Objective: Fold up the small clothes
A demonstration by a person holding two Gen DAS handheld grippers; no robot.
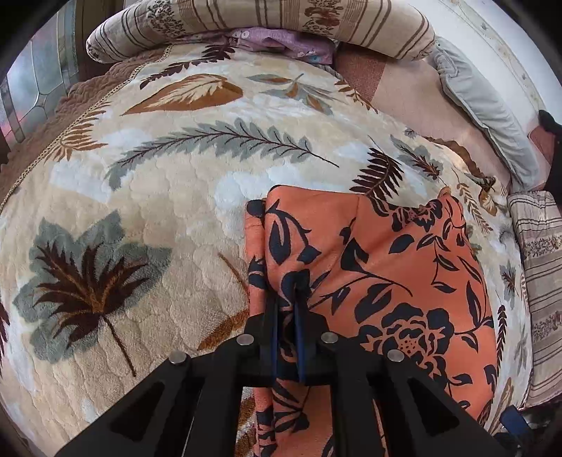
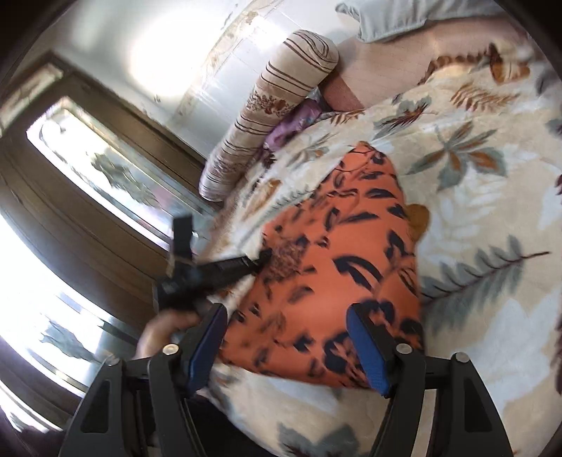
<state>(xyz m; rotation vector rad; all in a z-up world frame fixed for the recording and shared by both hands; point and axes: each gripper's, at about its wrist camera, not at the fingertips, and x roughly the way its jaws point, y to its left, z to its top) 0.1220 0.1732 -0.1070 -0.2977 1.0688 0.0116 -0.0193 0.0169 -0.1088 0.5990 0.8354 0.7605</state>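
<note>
An orange garment with a dark navy floral print (image 1: pixel 386 267) lies partly folded on a cream leaf-patterned blanket (image 1: pixel 158 197). My left gripper (image 1: pixel 289 291) is shut on the garment's left edge, cloth bunched between its blue pads. In the right wrist view the same garment (image 2: pixel 333 267) lies in front of my right gripper (image 2: pixel 288 323), which is open and empty above the garment's near edge. The left gripper (image 2: pixel 260 260) shows there pinching the garment's far left side, held by a hand (image 2: pixel 158 334).
A striped bolster pillow (image 1: pixel 260 24) and purple cloth (image 1: pixel 281 42) lie at the bed's head. A grey pillow (image 1: pixel 484 109) and another striped cushion (image 1: pixel 541 281) sit at the right. A wooden door with glass panels (image 2: pixel 87 168) stands beside the bed.
</note>
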